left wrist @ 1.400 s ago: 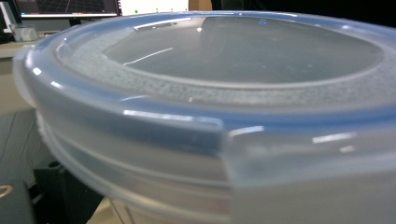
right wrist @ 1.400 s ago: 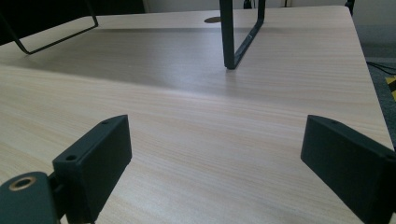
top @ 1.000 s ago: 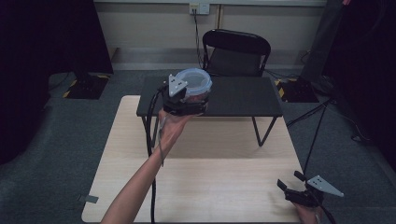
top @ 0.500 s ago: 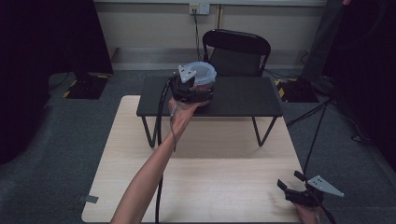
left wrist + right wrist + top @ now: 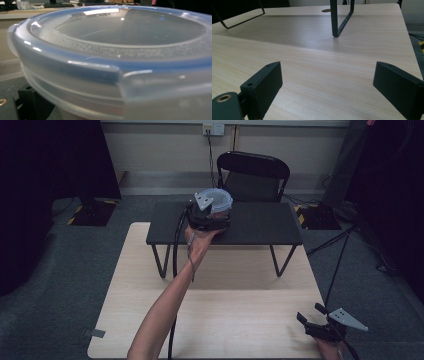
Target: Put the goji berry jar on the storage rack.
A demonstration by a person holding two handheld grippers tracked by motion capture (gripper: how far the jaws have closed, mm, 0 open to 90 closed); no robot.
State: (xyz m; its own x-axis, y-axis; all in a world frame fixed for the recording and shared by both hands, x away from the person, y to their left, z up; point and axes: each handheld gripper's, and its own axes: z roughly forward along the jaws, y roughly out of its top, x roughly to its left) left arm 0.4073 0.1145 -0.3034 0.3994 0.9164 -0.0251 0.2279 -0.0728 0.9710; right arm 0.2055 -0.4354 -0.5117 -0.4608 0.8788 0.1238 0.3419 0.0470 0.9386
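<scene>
Here the left claw [image 5: 212, 212] grips a round translucent lidded container [image 5: 120, 62] (bluish rim); right claw [image 5: 327, 87] gapes.

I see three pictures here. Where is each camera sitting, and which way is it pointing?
High view: fixed above the person's side, looking forward and down on the wooden table and black shelf; a forearm, the left gripper and right gripper show.
Left gripper view: rides on the left gripper, facing a clear lidded container up close.
Right gripper view: rides on the right gripper, low over the table, its two black jaws spread wide.
Shared: the high and right gripper views both show the shelf's leg.
</scene>
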